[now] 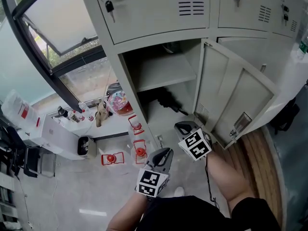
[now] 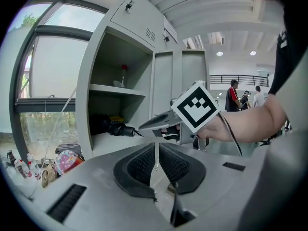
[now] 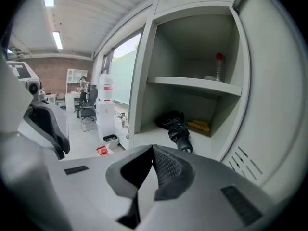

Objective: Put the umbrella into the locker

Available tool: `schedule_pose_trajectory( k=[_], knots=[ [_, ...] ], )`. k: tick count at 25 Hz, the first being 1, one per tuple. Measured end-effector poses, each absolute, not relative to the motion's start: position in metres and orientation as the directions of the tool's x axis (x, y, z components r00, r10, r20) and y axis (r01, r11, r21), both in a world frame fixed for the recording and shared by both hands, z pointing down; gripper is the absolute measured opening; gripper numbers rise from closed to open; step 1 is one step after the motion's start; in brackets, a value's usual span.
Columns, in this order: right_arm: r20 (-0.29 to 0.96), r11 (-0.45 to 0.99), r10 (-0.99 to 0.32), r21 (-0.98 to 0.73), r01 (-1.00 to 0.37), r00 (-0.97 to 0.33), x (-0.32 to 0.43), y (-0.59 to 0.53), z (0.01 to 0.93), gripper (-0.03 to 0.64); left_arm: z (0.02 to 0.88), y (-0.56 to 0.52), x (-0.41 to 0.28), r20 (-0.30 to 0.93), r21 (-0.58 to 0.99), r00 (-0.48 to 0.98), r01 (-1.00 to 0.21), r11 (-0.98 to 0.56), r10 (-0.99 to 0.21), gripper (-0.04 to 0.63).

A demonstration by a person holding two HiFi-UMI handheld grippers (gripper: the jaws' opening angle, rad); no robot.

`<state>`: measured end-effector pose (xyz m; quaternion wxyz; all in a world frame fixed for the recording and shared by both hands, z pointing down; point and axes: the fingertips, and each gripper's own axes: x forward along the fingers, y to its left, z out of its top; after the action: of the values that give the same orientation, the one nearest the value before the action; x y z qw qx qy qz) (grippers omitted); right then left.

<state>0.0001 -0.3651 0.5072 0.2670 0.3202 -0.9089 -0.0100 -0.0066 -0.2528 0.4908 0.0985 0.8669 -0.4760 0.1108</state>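
The left hand-held gripper is nearest, held low in front of the person, its marker cube facing up. In its own view the jaws are pressed together with nothing between them. The right hand-held gripper is a little further forward, just before the open compartment. Its jaws are also together and empty. In the left gripper view it crosses from the right, its tip aimed at the compartment.

On the floor to the left of the left hand-held gripper stand a few small red things.

Beyond the two stands the grey locker, its door swung open to the right. The umbrella, black and folded, lies on the compartment's bottom, under the shelf. Its handle points out towards the opening and it touches neither hand-held gripper. It shows in the left gripper view too. Behind it, at the back of the compartment, lies something yellow. On the shelf stands a clear bottle with a red cap.

Left of the locker a colourful bag rests by the window. Far off, in the left gripper view, people stand by a railing.
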Motion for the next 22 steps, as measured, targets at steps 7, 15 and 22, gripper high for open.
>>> schedule_pose_trajectory(
  k=[7, 15, 22],
  knots=[
    [0.449, 0.785, -0.596, 0.153, -0.600, -0.666, -0.004, -0.327, 0.498, 0.054, 0.490, -0.227, -0.019, 0.296, 0.064, 0.520, -0.848, -0.527, -0.801, 0.029],
    [0.425, 0.740, -0.633, 0.087, -0.667, -0.646, -0.020, -0.269, 0.495, 0.054, 0.484, -0.188, -0.049, 0.274, 0.072, 0.546, -0.833, -0.549, -0.792, 0.030],
    [0.421, 0.707, -0.669, 0.108, -0.699, -0.612, -0.032, -0.209, 0.491, 0.054, 0.485, -0.138, -0.065, 0.262, 0.081, 0.587, -0.804, -0.589, -0.766, 0.029]
  ],
)
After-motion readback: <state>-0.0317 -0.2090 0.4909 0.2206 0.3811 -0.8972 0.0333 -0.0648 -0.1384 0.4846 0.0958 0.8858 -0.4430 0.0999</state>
